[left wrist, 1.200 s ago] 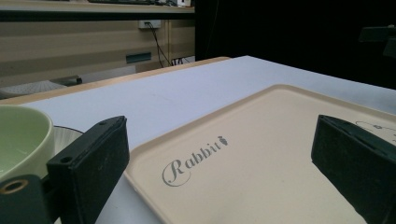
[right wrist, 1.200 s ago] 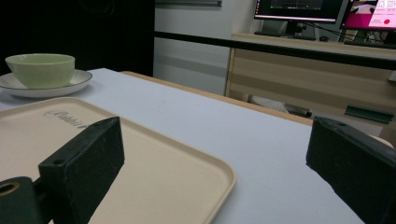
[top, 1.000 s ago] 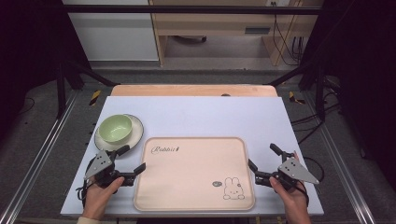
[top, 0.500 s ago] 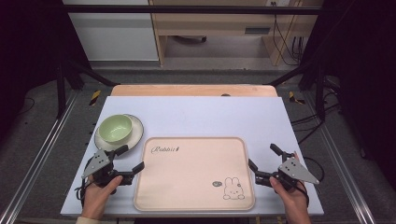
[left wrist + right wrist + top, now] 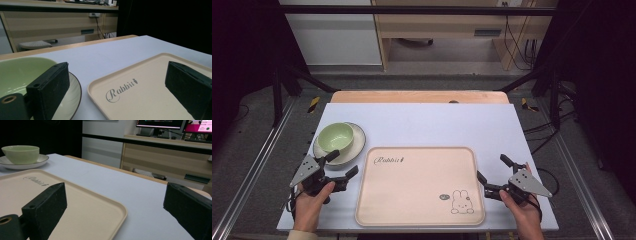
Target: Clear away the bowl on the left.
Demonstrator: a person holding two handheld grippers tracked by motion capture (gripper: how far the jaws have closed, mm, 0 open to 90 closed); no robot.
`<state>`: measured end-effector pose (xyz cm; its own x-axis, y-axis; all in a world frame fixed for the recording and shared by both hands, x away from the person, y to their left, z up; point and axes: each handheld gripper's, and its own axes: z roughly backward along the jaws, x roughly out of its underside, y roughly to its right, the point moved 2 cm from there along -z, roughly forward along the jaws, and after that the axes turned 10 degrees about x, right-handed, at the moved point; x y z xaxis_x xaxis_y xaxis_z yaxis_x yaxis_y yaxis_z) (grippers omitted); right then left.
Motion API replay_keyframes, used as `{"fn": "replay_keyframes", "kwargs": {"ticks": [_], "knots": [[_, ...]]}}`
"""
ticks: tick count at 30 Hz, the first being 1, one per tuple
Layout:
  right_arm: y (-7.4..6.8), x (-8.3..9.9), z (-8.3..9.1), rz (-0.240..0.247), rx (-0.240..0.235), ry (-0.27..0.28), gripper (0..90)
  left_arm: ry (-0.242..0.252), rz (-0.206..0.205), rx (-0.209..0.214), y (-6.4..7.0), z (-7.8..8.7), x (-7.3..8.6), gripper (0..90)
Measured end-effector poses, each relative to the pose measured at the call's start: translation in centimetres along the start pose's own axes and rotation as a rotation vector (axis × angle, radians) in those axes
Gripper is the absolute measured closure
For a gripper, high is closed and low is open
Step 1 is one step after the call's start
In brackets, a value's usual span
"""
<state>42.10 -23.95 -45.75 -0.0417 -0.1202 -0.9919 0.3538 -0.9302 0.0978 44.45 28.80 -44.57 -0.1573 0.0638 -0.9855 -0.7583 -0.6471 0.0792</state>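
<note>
A beige tray (image 5: 419, 185) with "Rabbit" lettering and a rabbit drawing lies at the table's front middle. A green bowl (image 5: 335, 137) sits on a white dark-rimmed plate (image 5: 356, 146) by the tray's far left corner. My left gripper (image 5: 343, 163) is open, low over the table, between the plate's near rim and the tray's left edge. In the left gripper view the bowl (image 5: 17, 72) is behind the left jaw and the tray (image 5: 140, 97) lies ahead. My right gripper (image 5: 492, 168) is open beside the tray's right edge; its view shows the tray (image 5: 82, 205) rim between the jaws.
The white tabletop (image 5: 427, 122) lies bare behind the tray. A wooden strip (image 5: 419, 96) runs along its far edge. Metal frame rails (image 5: 259, 160) flank the table on both sides. Wooden furniture (image 5: 447, 25) stands beyond on the floor.
My left gripper has drifted slightly left and away from me, staying open. The right gripper, tray, bowl and plate have not moved.
</note>
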Motion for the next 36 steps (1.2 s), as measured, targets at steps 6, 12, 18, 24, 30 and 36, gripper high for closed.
{"fn": "replay_keyframes", "kwargs": {"ticks": [6, 12, 18, 24, 30, 36], "knots": [[0.0, 0.0, 0.0, -0.001, -0.001, 0.001, 5.0, 0.001, -0.012, -0.038, -0.2, 0.6, -0.8, 5.6], [0.1, 0.0, 0.0, -0.003, 0.005, 0.0, 5.0, -0.035, -0.026, -0.094, -0.8, 1.0, -1.3, 5.7], [0.3, 0.1, 0.0, -0.009, 0.017, -0.002, 5.1, -0.076, -0.028, -0.142, -2.5, 1.1, -2.1, 6.7], [0.2, 0.1, 0.1, -0.02, 0.014, 0.002, 5.1, -0.096, 0.025, -0.208, -5.1, 1.0, -3.3, 7.0], [0.0, 0.0, -0.1, -0.01, 0.004, 0.004, 5.1, -0.162, 0.006, -0.244, -6.6, 1.0, -4.0, 7.1], [0.0, 0.0, -0.1, -0.007, 0.005, 0.0, 5.1, -0.227, -0.014, -0.27, -7.3, 0.9, -4.3, 7.5]]}}
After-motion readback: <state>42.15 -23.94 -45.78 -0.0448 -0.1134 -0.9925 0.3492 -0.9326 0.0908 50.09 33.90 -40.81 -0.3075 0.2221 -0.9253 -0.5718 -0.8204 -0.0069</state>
